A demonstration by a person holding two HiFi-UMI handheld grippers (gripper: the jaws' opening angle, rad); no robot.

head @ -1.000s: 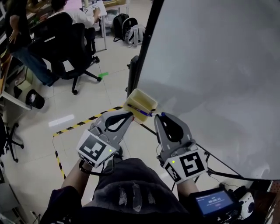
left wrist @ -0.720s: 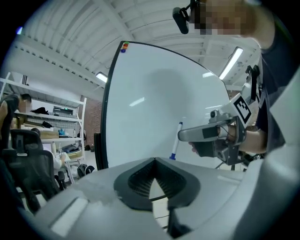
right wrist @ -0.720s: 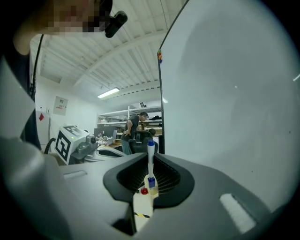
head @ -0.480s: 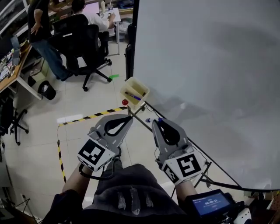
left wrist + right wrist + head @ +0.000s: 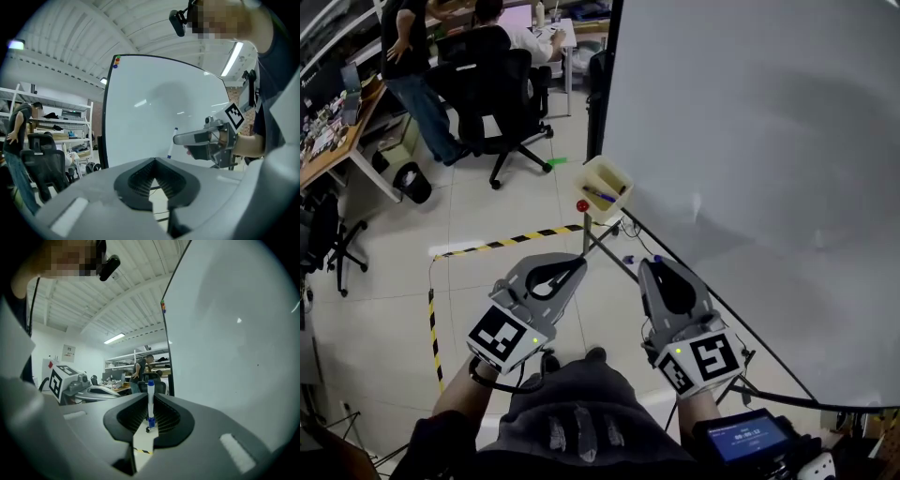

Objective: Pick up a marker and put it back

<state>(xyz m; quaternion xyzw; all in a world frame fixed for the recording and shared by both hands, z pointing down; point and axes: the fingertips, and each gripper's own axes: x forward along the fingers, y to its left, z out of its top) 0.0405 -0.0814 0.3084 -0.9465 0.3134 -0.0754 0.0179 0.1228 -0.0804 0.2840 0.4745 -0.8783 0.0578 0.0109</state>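
Observation:
My right gripper (image 5: 652,263) is shut on a white marker with a blue cap (image 5: 629,260). In the right gripper view the marker (image 5: 150,399) stands upright between the ribbed pads. My left gripper (image 5: 579,262) sits beside it to the left, shut with nothing in it; its jaws meet in a V in the left gripper view (image 5: 154,161). That view also shows the marker (image 5: 173,140) sticking out of the right gripper (image 5: 177,139). A cream tray (image 5: 609,171) on the whiteboard's corner holds another marker (image 5: 601,196), a short way beyond both grippers.
The big whiteboard (image 5: 750,141) fills the right side, with its stand legs running under the grippers. A red knob (image 5: 582,205) sits below the tray. Yellow-black tape (image 5: 506,242) marks the floor. An office chair (image 5: 502,94), desks and people are at the far left.
Both grippers have drawn back from the cream tray, which was at their tips a second ago. The marker stays in the right gripper.

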